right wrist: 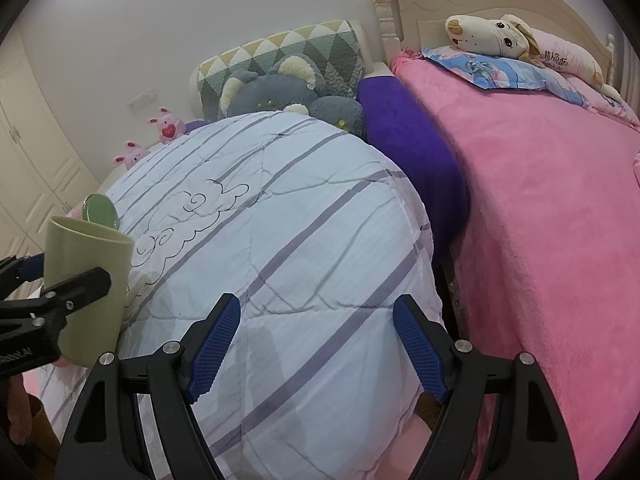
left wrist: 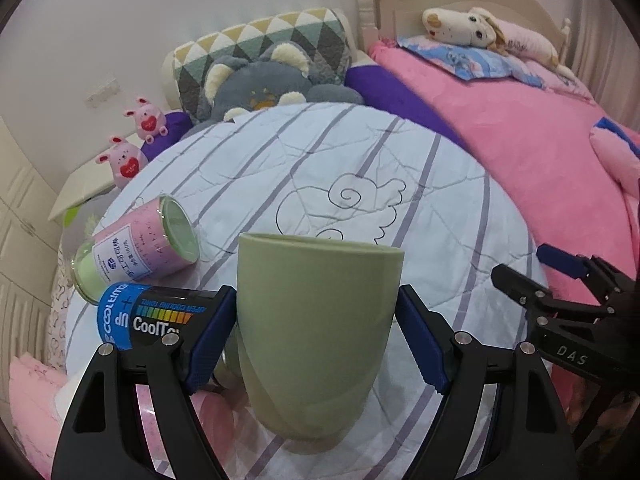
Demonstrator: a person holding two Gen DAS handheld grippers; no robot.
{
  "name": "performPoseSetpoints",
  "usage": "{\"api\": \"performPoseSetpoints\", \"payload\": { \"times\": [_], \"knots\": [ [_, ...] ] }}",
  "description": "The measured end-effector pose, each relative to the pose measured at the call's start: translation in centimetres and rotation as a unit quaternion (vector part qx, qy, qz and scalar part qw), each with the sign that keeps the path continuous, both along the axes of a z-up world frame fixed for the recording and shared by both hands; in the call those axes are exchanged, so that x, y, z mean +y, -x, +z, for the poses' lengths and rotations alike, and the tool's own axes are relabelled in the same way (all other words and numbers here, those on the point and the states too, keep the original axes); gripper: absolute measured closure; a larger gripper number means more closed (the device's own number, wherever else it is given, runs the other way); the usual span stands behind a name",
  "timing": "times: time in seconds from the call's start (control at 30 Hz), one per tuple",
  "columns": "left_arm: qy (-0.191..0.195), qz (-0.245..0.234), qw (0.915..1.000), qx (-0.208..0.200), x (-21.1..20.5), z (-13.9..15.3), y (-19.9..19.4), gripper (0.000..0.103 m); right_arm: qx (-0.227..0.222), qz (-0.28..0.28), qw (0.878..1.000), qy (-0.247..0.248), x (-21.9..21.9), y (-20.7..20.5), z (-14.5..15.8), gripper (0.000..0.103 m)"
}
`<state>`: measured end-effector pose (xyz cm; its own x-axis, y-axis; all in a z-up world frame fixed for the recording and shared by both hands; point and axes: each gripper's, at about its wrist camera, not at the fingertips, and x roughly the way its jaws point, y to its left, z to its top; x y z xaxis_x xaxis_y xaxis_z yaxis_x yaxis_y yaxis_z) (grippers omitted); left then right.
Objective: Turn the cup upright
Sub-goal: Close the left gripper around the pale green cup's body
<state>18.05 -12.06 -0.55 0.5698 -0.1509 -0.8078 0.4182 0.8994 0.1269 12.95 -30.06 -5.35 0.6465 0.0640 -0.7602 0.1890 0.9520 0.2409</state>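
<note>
A pale green cup (left wrist: 316,332) stands upright, mouth up, on the striped white quilt (left wrist: 360,184). My left gripper (left wrist: 318,312) has both blue pads against the cup's sides and is shut on it. The cup also shows at the left of the right wrist view (right wrist: 86,280), with the left gripper's black fingers (right wrist: 80,284) around it. My right gripper (right wrist: 316,336) is open and empty over the quilt (right wrist: 280,220), to the right of the cup; it shows at the right edge of the left wrist view (left wrist: 520,272).
A pink-labelled jar (left wrist: 140,240) lies on its side left of the cup, with a blue CoolTowel can (left wrist: 148,316) in front of it. Plush toys (left wrist: 260,84) and a patterned pillow (left wrist: 260,40) sit at the back. A pink blanket (right wrist: 540,200) covers the bed on the right.
</note>
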Motion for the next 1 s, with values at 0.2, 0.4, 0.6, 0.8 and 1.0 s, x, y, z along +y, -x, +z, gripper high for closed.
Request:
{"api": "performPoseSetpoints", "payload": {
  "times": [0.2, 0.4, 0.6, 0.8, 1.0],
  "knots": [
    [0.012, 0.006, 0.9998, -0.012, 0.7, 0.7, 0.9, 0.022, 0.003, 0.01, 1.0, 0.006, 0.9, 0.4, 0.4, 0.023],
    [0.024, 0.009, 0.9995, -0.017, 1.3, 0.7, 1.6, 0.022, -0.001, 0.014, 1.0, 0.015, 1.7, 1.1, 1.1, 0.023],
    [0.018, 0.005, 0.9998, 0.002, 1.5, 1.0, 1.9, 0.023, 0.001, 0.017, 1.0, 0.023, 2.4, 1.7, 1.8, 0.023],
    [-0.003, 0.009, 0.9989, 0.047, 1.1, 1.3, 1.6, 0.023, -0.01, 0.028, 0.999, 0.026, 3.5, 2.4, 2.7, 0.023],
    [-0.016, -0.001, 0.9982, 0.058, 1.2, 1.7, 3.2, 0.023, -0.023, 0.035, 0.999, 0.029, 4.1, 3.5, 3.7, 0.023]
  ]
}}
